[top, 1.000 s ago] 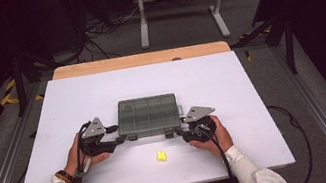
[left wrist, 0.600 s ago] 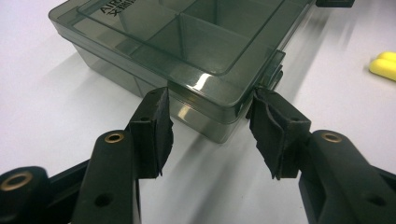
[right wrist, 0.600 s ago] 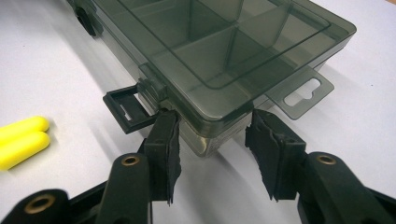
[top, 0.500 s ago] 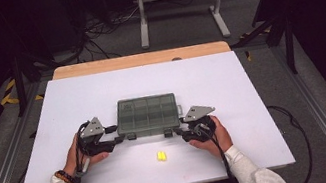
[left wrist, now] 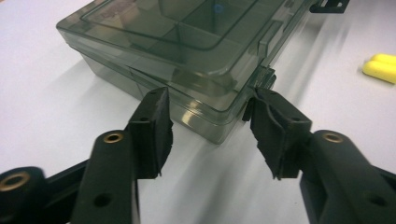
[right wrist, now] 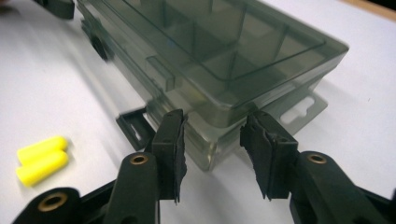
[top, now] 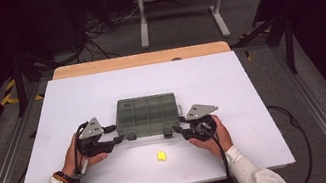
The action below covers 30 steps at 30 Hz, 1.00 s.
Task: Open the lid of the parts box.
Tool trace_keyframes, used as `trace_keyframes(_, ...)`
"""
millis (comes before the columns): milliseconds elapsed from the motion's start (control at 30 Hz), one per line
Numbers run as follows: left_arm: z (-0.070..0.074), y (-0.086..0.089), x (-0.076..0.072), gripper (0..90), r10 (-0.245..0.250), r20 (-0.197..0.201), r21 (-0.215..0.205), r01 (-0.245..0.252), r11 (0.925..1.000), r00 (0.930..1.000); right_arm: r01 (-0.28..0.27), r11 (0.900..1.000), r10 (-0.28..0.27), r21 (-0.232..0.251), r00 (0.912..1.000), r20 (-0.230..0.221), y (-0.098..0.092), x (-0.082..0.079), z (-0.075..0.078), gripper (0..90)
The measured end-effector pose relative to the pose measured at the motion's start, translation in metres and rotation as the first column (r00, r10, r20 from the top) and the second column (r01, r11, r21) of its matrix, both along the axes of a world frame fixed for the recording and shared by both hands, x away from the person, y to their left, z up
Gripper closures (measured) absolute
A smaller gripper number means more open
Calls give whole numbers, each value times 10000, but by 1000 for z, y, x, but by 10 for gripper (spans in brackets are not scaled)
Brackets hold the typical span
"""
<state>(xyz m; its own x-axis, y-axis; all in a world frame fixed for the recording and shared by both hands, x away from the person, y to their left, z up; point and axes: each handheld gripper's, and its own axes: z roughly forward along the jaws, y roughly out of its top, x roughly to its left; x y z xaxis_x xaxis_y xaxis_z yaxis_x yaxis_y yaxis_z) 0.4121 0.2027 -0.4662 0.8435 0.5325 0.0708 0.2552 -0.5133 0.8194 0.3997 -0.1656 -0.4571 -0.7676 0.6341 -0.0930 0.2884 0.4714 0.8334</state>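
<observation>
Centrally on the white table sits the smoked-grey compartment box, lid down. Left gripper straddles its near-left corner; jaws part-open, one pad at the side wall, the other at the front latch, contact not certain. Right gripper straddles the near-right corner; its jaws have just been closing, pads beside the corner, firm grip unclear. Yellow earplugs lie just in front of the box, apart from it.
</observation>
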Motion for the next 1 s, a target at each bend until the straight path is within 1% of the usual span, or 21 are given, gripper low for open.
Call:
trace_keyframes(33,1,2,0,461,107,65,-33,-107,9999,9999,36,10000,-36,-13,9999,103,0,0,2,603)
trace_keyframes(100,3,4,-1,430,167,147,-124,-165,9998,9998,35,10000,-34,-12,9997,225,0,0,3,606)
trace_keyframes(167,7,6,-1,406,357,393,-184,-350,9992,9986,39,10000,-40,22,9996,295,0,0,5,620)
trace_keyframes(233,10,8,0,385,335,488,-362,-318,9988,9982,60,10000,-60,4,9983,584,1,-1,8,651)
trace_keyframes(267,12,8,0,379,372,616,-363,-350,9987,9974,66,10000,-61,-64,9974,713,1,-2,10,652)
trace_keyframes(333,16,8,0,367,358,722,-369,-332,9988,9967,123,9999,-113,-115,9958,904,3,-3,13,668)
trace_keyframes(400,18,6,1,363,434,980,-204,-416,9989,9942,174,9998,-162,-99,9942,1066,3,-3,16,676)
trace_keyframes(467,22,3,3,362,408,1181,-203,-387,9990,9922,294,9993,-263,-214,9912,1300,4,-3,18,685)
trace_keyframes(500,25,2,3,363,493,1367,-133,-479,9988,9894,337,9990,-289,-309,9893,1430,4,-3,19,688)
trace_keyframes(600,27,-1,6,377,615,1726,87,-640,9979,9831,514,9984,-465,-249,9846,1685,4,-2,22,701)
trace_keyframes(633,30,-2,9,387,724,1960,220,-782,9967,9779,542,9982,-488,-260,9835,1742,4,-2,23,702)
trace_keyframes(667,30,-2,9,409,724,1960,220,-782,9967,9779,542,9982,-488,-260,9835,1742,4,-2,23,702)
trace_keyframes(700,32,-4,12,432,787,2024,154,-835,9964,9761,789,9964,-713,-298,9767,2024,4,-1,26,701)
trace_keyframes(733,32,-4,12,446,787,2024,154,-835,9964,9761,789,9964,-713,-298,9767,2024,4,-1,26,701)
trace_keyframes(767,34,-4,14,446,886,2192,132,-938,9955,9716,826,9962,-751,-279,9757,2061,4,1,27,692)
trace_keyframes(833,38,-5,18,457,871,2232,40,-902,9959,9709,1067,9940,-983,-242,9683,2296,3,3,29,645)
trace_keyframes(867,39,-5,19,467,927,2316,40,-963,9953,9684,1106,9937,-1039,-157,9665,2348,3,5,31,642)
trace_keyframes(933,41,-5,22,473,882,2318,-64,-892,9960,9688,1256,9919,-1166,-195,9601,2541,2,7,33,627)
trace_keyframes(967,42,-5,23,473,916,2348,-98,-918,9957,9677,1325,9910,-1228,-199,9573,2616,2,8,34,626)
trace_keyframes(1000,43,-5,24,473,931,2375,-97,-935,9956,9669,1319,9911,-1227,-168,9562,2657,1,10,35,614)
